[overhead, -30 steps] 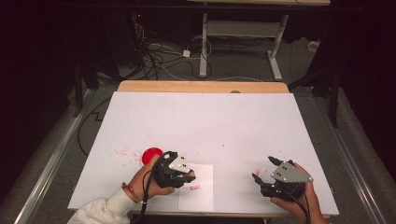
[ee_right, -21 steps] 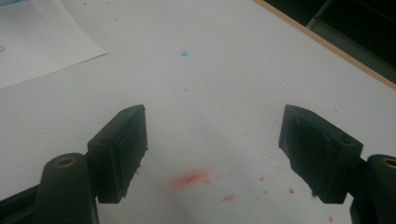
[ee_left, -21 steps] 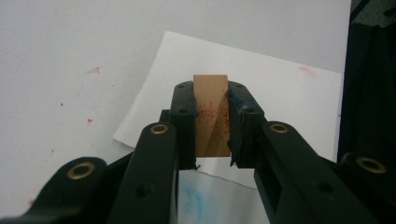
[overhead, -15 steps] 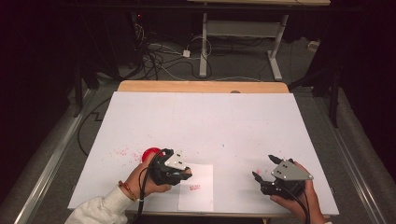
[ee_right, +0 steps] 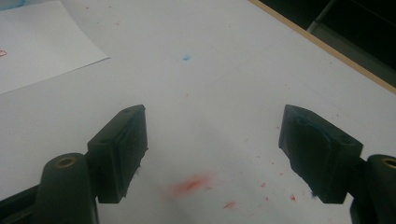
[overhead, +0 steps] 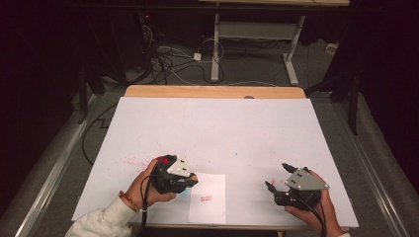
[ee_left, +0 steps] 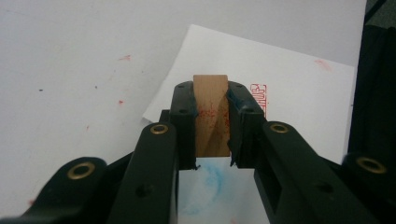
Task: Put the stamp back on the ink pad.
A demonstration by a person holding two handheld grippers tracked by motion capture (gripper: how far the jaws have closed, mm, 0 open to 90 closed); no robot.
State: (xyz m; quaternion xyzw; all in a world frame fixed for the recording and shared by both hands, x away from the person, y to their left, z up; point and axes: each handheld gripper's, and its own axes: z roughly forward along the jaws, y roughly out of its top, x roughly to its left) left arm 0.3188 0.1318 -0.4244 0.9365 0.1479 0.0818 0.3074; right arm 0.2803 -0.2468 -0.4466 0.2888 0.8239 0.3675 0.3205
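The left gripper (ee_left: pixel 211 154) squeezes a small wooden stamp (ee_left: pixel 211 114) tight between its jaws, over the sheet of paper (overhead: pixel 210 210) by the table's (overhead: pixel 217 128) near edge. The right gripper (ee_right: pixel 212 154) rests wide open near the near right corner, holding nothing.

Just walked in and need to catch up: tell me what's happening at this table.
A person is stamping paper with handheld grippers. The left gripper is shut on a small wooden stamp flecked with red ink, held at the left edge of a white sheet of paper that already carries one red stamp mark. The red ink pad sits just behind that hand. The right gripper is open and holds nothing, over the white table cover speckled with red ink.
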